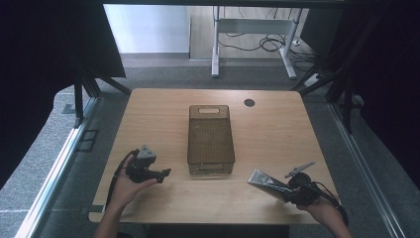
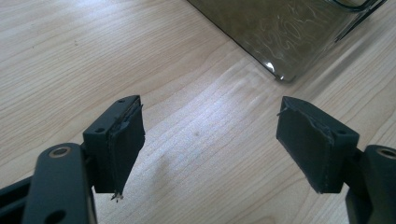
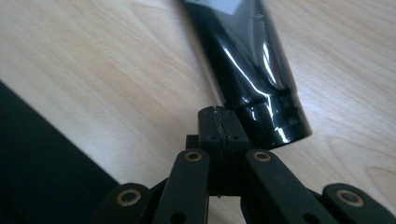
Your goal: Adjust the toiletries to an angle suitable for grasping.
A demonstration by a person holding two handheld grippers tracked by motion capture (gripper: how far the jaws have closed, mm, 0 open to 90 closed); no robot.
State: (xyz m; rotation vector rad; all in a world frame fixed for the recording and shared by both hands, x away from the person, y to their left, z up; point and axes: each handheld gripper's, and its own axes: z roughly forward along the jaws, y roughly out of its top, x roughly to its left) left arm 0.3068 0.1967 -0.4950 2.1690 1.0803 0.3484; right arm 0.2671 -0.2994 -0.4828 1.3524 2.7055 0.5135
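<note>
A glossy black tube (image 1: 267,183) lies on the wooden table (image 1: 163,119) at the front right, its cap end toward the person. My right gripper (image 1: 287,194) is at that cap end. In the right gripper view its jaws are pressed together with nothing between them, and the tube (image 3: 247,60) lies just to their right, beside the right gripper (image 3: 219,123). My left gripper (image 1: 163,174) rests in the person's open palm at the front left. Its jaws stand wide apart over bare wood, so the left gripper (image 2: 210,140) holds nothing.
A dark see-through bin (image 1: 210,139) stands lengthwise in the table's middle, its near corner (image 2: 280,42) ahead of the left jaws. A round cable hole (image 1: 249,102) sits at the far right. The table's front edge (image 3: 42,154) lies just left of the right jaws.
</note>
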